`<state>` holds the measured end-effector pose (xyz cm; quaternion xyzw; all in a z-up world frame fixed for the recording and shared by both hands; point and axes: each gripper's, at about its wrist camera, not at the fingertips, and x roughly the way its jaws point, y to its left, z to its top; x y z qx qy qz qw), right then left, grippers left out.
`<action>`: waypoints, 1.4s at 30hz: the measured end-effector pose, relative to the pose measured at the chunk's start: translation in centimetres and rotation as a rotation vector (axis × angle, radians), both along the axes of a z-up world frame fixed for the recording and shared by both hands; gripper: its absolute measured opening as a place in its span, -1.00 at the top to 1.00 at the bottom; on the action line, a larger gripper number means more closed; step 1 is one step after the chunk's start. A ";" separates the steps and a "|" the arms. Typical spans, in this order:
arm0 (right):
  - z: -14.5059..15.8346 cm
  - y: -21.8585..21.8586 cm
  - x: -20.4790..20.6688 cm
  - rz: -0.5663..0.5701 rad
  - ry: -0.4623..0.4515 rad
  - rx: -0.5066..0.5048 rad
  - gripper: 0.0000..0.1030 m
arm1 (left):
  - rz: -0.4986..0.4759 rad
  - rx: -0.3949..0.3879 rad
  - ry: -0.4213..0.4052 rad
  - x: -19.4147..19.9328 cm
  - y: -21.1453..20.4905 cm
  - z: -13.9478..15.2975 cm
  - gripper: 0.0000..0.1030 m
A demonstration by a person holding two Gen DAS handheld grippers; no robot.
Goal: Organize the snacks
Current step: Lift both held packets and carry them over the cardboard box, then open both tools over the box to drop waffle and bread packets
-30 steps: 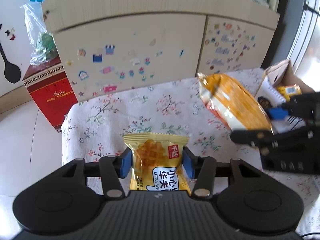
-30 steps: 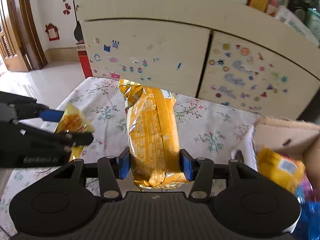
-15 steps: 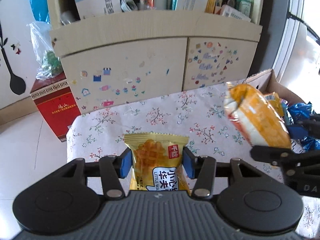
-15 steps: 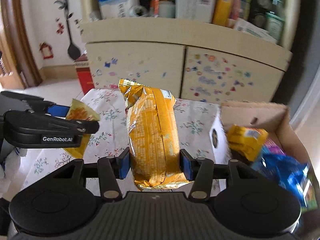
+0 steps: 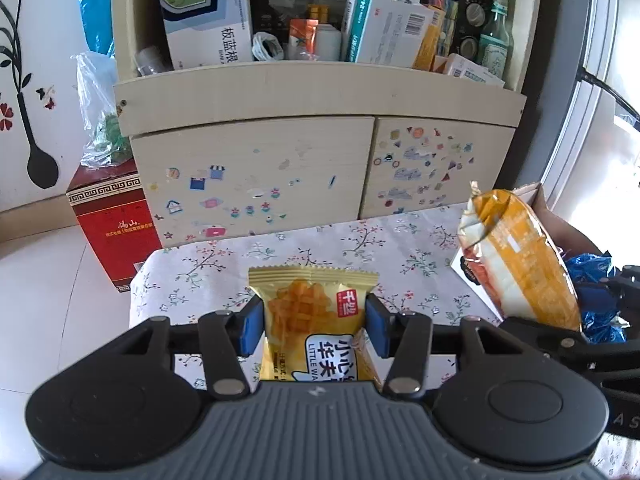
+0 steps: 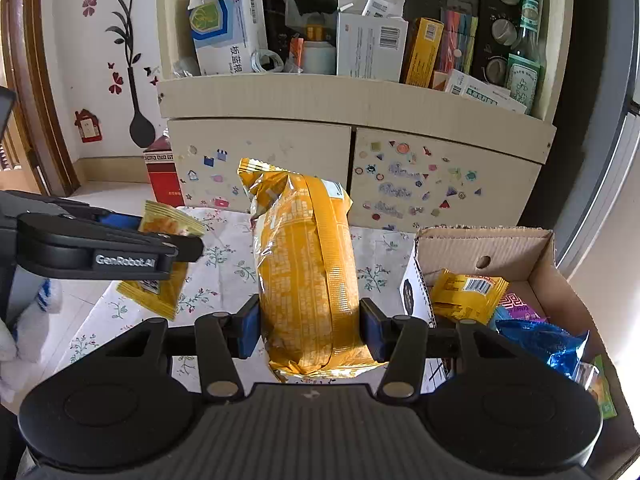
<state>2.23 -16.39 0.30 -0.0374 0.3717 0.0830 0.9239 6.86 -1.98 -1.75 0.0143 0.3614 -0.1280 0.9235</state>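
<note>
My left gripper (image 5: pixel 314 330) is shut on a small yellow waffle snack packet (image 5: pixel 312 312) and holds it above the floral table (image 5: pixel 360 248). My right gripper (image 6: pixel 308 330) is shut on a large orange snack bag (image 6: pixel 304 264), held upright above the table, left of the cardboard box (image 6: pixel 484 240). The box holds a yellow packet (image 6: pixel 464 290) and blue wrappers (image 6: pixel 540 340). The left gripper with its packet (image 6: pixel 168 220) shows at the left of the right wrist view. The orange bag (image 5: pixel 516 256) shows at the right of the left wrist view.
A beige cabinet (image 5: pixel 320 152) with stickers stands behind the table, its open shelf full of boxes and bottles. A red carton (image 5: pixel 108 220) stands on the floor at the left. A window is at the right.
Both grippers have risen and pulled back with their packets, so the shelf above the cabinet has come into view. The orange bag has shifted right, toward the box.
</note>
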 end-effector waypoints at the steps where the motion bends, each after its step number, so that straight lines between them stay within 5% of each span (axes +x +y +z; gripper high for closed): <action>1: 0.1 0.0 -0.1 0.000 -0.004 0.000 -0.11 | 0.001 -0.001 0.000 0.0 -0.2 0.0 0.02; 26: 6.1 -8.9 -2.7 -0.241 -0.167 0.108 -0.11 | -0.080 -0.116 -0.061 0.2 -6.9 2.8 0.02; 42: 5.5 -15.2 -5.7 -0.493 -0.077 0.180 -0.11 | -0.264 -0.164 -0.090 1.3 -16.0 3.1 0.02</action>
